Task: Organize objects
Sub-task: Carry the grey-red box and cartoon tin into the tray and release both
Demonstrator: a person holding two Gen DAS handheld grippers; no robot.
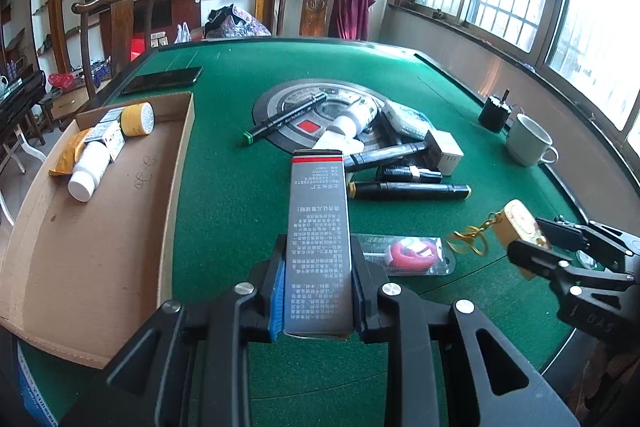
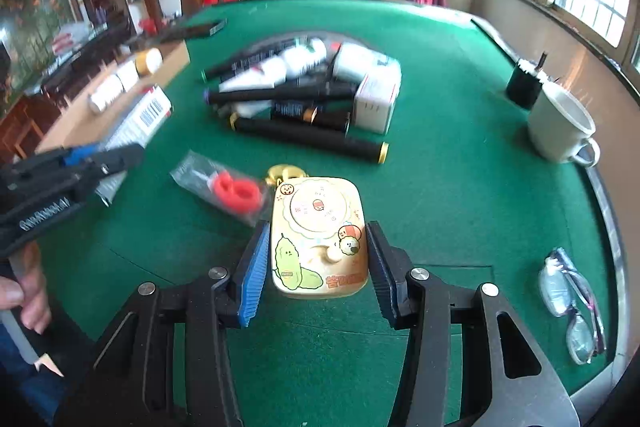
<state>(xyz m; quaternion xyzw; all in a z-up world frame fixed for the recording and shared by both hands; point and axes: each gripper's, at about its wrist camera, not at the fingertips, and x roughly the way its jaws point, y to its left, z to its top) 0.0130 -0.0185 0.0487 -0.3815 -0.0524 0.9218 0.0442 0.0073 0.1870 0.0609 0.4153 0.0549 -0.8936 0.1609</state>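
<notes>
Nearest the left wrist camera, a tall grey box [image 1: 318,243] printed with small text stands clamped between the left gripper [image 1: 318,297] fingers, which press on both its sides; it is held above the green bench [image 1: 240,187]. Nearest the right wrist camera, a cream keychain toy [image 2: 318,239] with cartoon stickers sits between the right gripper [image 2: 318,267] fingers, whose pads touch its two sides, lifted just off the felt. Its gold ring [image 1: 470,241] hangs on the far side.

Just beyond both, a clear packet with a red piece [image 1: 408,253] lies flat on the bench. Farther out, a heap of black markers [image 1: 408,191], white tubes [image 1: 356,119] and a small white box [image 1: 444,149] crowds the middle of the bench, partly over a round centre plate [image 1: 280,107]. At far left a cardboard tray [image 1: 100,227] holds a white bottle [image 1: 88,171], a yellow-capped jar [image 1: 138,119] and small cartons; a dark phone [image 1: 162,81] lies just beyond it. At right stand a white mug [image 2: 560,127] and a black pot [image 2: 524,83], with a pair of glasses [image 2: 572,303] near the bench's edge.

Both grippers tilt downward toward the bench, left of one another's view. A hand [image 2: 28,291] shows low at the left of the right wrist view, gripping the left tool's handle.
</notes>
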